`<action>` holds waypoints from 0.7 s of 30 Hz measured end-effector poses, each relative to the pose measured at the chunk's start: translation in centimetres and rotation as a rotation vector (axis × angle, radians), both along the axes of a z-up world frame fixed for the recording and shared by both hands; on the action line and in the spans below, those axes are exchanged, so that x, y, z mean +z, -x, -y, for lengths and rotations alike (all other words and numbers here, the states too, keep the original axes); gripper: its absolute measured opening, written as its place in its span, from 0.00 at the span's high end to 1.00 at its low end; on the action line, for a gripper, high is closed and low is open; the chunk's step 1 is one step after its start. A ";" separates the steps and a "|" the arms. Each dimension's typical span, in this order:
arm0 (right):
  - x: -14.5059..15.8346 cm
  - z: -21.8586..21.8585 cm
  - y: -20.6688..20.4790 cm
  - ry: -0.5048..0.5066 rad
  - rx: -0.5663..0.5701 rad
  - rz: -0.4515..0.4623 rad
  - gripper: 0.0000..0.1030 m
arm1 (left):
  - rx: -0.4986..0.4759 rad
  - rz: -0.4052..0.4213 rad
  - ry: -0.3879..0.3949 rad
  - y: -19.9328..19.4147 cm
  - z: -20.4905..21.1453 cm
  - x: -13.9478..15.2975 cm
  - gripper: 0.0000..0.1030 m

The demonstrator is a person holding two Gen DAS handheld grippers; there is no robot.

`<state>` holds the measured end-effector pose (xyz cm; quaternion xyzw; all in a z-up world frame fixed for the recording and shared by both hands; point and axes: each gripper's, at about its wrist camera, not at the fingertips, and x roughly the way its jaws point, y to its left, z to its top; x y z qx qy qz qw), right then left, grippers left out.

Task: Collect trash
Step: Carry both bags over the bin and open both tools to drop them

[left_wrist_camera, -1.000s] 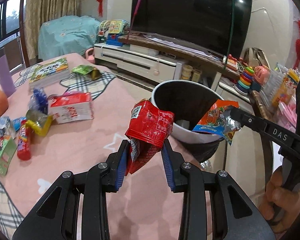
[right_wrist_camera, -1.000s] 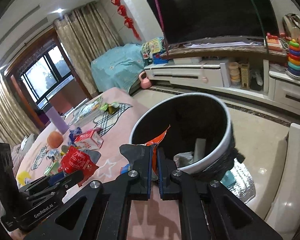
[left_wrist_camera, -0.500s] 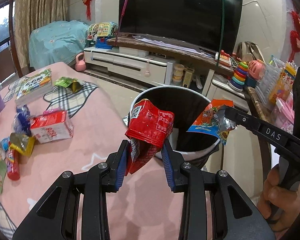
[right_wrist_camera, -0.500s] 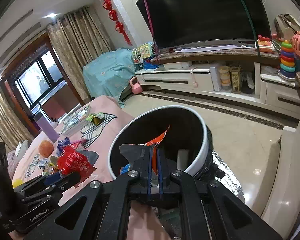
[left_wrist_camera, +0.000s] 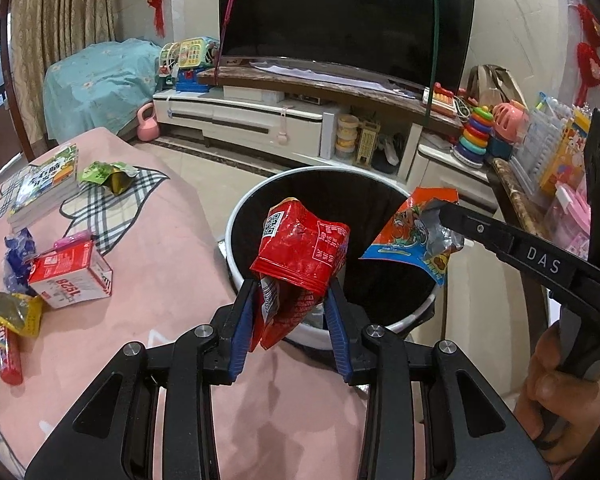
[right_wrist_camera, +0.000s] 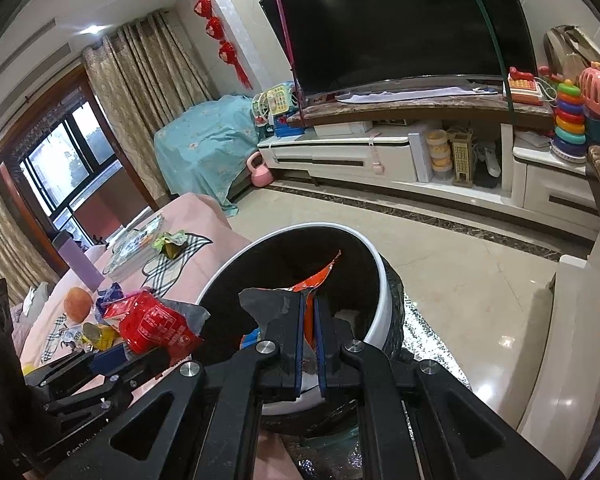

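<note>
bin nearer | left gripper clamps red wrapper | right gripper, "DAS", pinches orange wrapper

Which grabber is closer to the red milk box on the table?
Left. The left gripper, holding a red wrapper, is by the bin beside the red milk box. The right gripper, holding an orange wrapper, is over the bin's far side.

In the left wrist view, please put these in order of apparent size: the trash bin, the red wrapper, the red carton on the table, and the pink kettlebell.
1. trash bin
2. red wrapper, though it is nearest the camera, so enlarged
3. red carton
4. pink kettlebell, though it is farthest away, so its true size is unsure
</note>
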<state>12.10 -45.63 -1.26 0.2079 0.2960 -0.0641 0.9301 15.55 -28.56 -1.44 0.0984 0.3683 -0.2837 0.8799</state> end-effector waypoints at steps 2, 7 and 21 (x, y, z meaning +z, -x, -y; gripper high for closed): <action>-0.1 0.0 -0.2 -0.001 0.001 -0.006 0.95 | -0.002 -0.008 -0.003 -0.3 0.3 -0.1 0.67; -0.2 0.0 -0.6 -0.001 0.003 -0.015 0.93 | -0.003 -0.025 -0.002 -0.8 0.6 -0.4 0.56; -0.5 -0.4 -0.7 -0.022 0.023 -0.022 0.53 | 0.042 -0.020 0.018 -0.5 -1.9 -0.4 0.36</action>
